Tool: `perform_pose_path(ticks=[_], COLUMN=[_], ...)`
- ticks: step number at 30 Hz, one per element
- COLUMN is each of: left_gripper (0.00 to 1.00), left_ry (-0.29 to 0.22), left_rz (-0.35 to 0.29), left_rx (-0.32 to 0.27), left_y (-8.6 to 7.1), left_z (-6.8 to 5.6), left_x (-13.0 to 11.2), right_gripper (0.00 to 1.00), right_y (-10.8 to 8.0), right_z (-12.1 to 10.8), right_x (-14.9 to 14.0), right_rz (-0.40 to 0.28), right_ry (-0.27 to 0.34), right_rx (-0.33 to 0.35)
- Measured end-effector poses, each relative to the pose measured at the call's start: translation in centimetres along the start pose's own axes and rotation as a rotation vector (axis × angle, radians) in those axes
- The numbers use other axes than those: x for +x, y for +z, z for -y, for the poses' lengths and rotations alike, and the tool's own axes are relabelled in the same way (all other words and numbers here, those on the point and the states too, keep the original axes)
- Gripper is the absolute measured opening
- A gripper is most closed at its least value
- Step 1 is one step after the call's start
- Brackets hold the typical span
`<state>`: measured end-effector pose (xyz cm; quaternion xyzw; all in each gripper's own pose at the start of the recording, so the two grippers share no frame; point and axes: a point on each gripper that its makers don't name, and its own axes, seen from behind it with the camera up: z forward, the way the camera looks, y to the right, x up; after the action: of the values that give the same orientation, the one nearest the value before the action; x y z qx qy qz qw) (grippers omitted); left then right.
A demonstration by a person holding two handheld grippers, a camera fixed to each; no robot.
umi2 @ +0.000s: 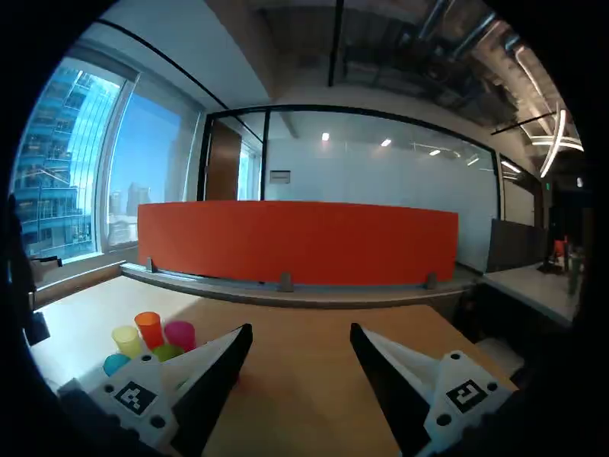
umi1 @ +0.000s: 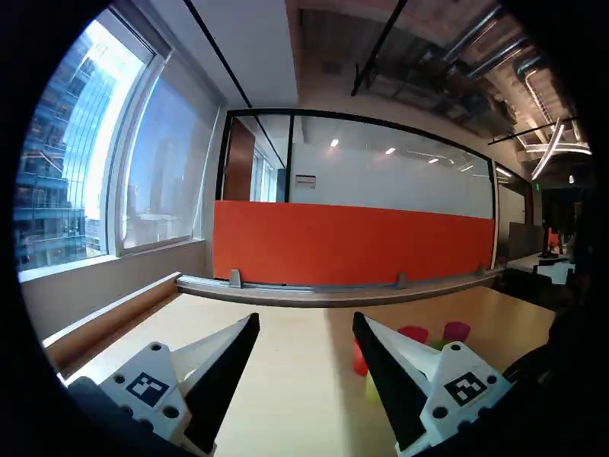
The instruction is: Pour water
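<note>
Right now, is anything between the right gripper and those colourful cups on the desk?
Nothing visible is. The right gripper, open, looks over bare desk; the cups stand together off to its left, partly behind its own finger.

On my left gripper [umi1: 305,318], the right finger [umi1: 388,373] hides most of a red cup [umi1: 358,359] and a yellow cup [umi1: 371,390]. On my right gripper [umi2: 301,329], the left finger [umi2: 213,373] covers the near sides of a green cup [umi2: 167,353] and a teal cup [umi2: 116,363]. Items on the far right desk [umi2: 533,286] are too small to identify.
</note>
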<state>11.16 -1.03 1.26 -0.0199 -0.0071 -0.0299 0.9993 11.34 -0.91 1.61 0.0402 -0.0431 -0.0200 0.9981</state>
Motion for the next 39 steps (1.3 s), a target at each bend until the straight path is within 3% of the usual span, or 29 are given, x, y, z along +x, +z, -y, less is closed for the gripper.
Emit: perform_pose_path(ticks=[8,18,29,39], left_gripper=[0.91,0.91,0.91,0.91], left_ry=[0.019,0.015,-0.018,0.016], left_rz=[0.02,0.001,0.033,0.03], left_rx=[-0.021,-0.074,-0.165,-0.313], left_y=[0.7,1.3,1.8,1.8], left_z=[0.3,-0.5,-1.9,-4.6], left_x=[3.3,7.9,8.7,10.4], right_gripper=[0.99,0.99,0.99,0.99], right_y=[0.1,0.1,0.2,0.0], right_z=[0.6,1.0,2.6,5.1], right_x=[5.1,9.5,9.4,9.7], right_rz=[-0.027,-0.039,-0.007,-0.021], right_ry=[-0.007,-0.006,0.021,-0.03], right_rx=[0.037,0.065,0.137,0.273])
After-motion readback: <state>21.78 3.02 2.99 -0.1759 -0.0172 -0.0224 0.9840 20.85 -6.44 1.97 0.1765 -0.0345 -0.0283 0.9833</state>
